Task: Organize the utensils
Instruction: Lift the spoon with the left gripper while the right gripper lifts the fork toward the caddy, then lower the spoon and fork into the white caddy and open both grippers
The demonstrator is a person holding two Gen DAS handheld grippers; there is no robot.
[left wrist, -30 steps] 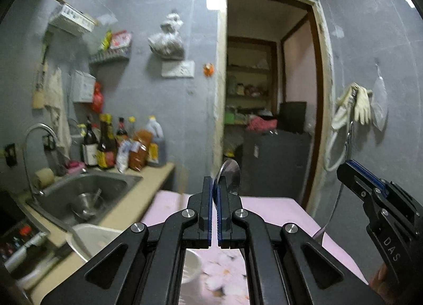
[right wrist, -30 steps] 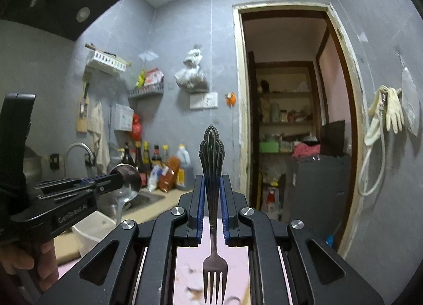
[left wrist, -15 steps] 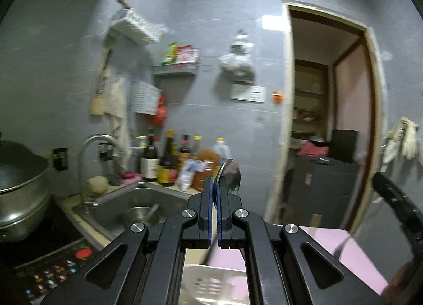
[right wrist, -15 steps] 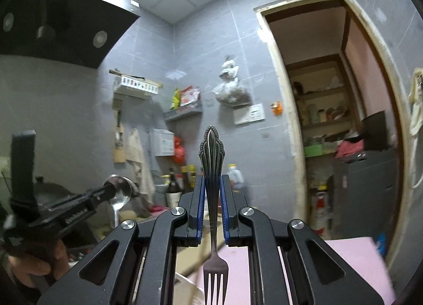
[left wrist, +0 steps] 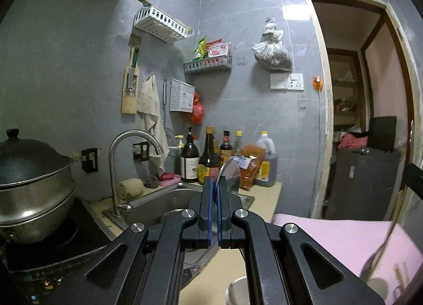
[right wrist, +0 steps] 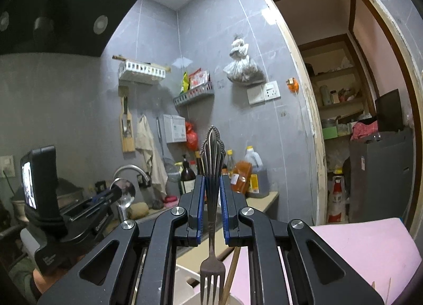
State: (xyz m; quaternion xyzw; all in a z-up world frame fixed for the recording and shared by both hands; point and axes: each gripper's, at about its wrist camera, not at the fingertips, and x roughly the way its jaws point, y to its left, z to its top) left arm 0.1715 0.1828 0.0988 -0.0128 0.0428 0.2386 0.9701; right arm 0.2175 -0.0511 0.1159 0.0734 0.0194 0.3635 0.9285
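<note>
My left gripper [left wrist: 214, 186] is shut on a metal spoon [left wrist: 228, 172], whose bowl sticks up past the fingertips. It also shows in the right wrist view [right wrist: 116, 194] at the left, with the spoon [right wrist: 126, 194] in it. My right gripper [right wrist: 211, 180] is shut on a metal fork [right wrist: 211, 162]. The fork's ornate handle points up and its tines [right wrist: 210, 283] hang down over a white cup [right wrist: 235, 301] that holds a wooden chopstick [right wrist: 232, 270]. The cup's rim shows in the left wrist view [left wrist: 235, 289] below my left gripper.
A steel sink [left wrist: 164, 204] with a faucet [left wrist: 127, 146] lies ahead, sauce bottles [left wrist: 208, 156] behind it. A lidded steel pot [left wrist: 29, 183] sits on the cooktop at left. A pink tablecloth [left wrist: 343, 241] covers the table at right. A white basket [right wrist: 185, 278] stands beside the cup.
Both grippers have swung left toward the sink and counter, each still holding its utensil. The fork now hangs over the white cup with the chopstick.
</note>
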